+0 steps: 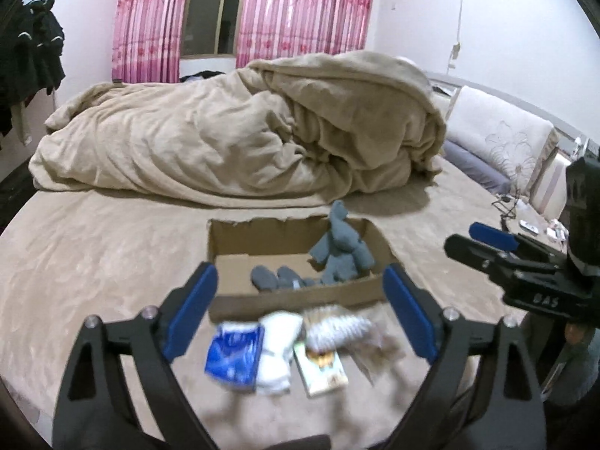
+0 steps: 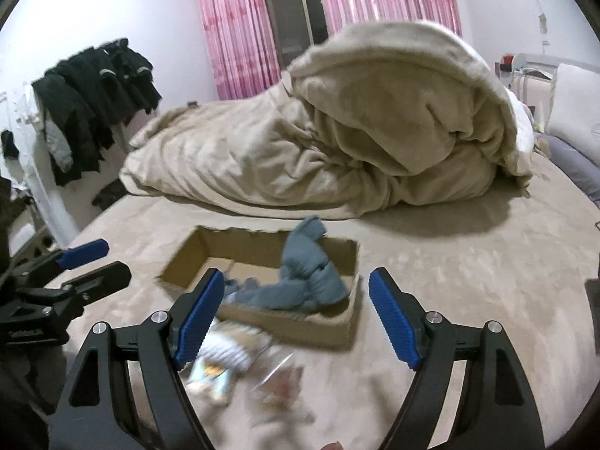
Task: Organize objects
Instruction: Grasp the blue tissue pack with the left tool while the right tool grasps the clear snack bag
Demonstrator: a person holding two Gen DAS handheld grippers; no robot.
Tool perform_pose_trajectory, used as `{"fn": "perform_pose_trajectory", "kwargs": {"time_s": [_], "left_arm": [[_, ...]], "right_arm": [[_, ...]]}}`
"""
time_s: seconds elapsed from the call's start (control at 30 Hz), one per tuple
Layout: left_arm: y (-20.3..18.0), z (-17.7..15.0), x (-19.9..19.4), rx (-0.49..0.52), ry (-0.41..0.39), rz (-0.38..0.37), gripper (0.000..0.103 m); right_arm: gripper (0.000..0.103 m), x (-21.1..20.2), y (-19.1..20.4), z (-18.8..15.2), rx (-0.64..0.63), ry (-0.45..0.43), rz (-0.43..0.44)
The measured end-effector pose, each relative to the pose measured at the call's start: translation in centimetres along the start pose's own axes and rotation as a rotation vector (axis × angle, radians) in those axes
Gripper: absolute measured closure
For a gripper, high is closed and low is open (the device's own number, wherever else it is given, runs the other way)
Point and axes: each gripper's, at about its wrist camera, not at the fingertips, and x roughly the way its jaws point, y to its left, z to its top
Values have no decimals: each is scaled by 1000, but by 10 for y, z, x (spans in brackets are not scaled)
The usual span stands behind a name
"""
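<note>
Left wrist view: both tools spread, empty; blanket heap (image 1: 243,127) behind cardboard box (image 1: 292,300); packets (image 1: 277,352) in front.

Both wrist cameras look forward and slightly down across the bed (image 1: 93,247) toward the curtains (image 1: 300,7), close above the box (image 1: 292,302). The left view sits left of the right; each catches the other gripper at its edge, and both share box, duvet (image 2: 337,142) and window wall.

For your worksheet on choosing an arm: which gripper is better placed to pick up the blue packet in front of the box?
Left. The left gripper is open with the blue packet between its fingers; the right wrist view does not show it.
</note>
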Motion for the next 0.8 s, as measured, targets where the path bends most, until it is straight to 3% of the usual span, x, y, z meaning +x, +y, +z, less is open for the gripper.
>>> {"fn": "perform_pose_trajectory", "kwargs": {"time_s": [0.17, 0.33, 0.53, 0.8], "left_arm": [[3, -16, -44, -31, -45, 12, 12], [5, -37, -61, -30, -38, 30, 12], [9, -62, -44, -34, 51, 50, 12], [20, -81, -11, -51, 108, 80, 12]], "right_arm": [[20, -42, 17, -10, -10, -31, 18], [20, -67, 33, -19, -28, -44, 37], [20, -67, 42, -30, -48, -30, 46], [20, -42, 40, -54, -45, 41, 67]]}}
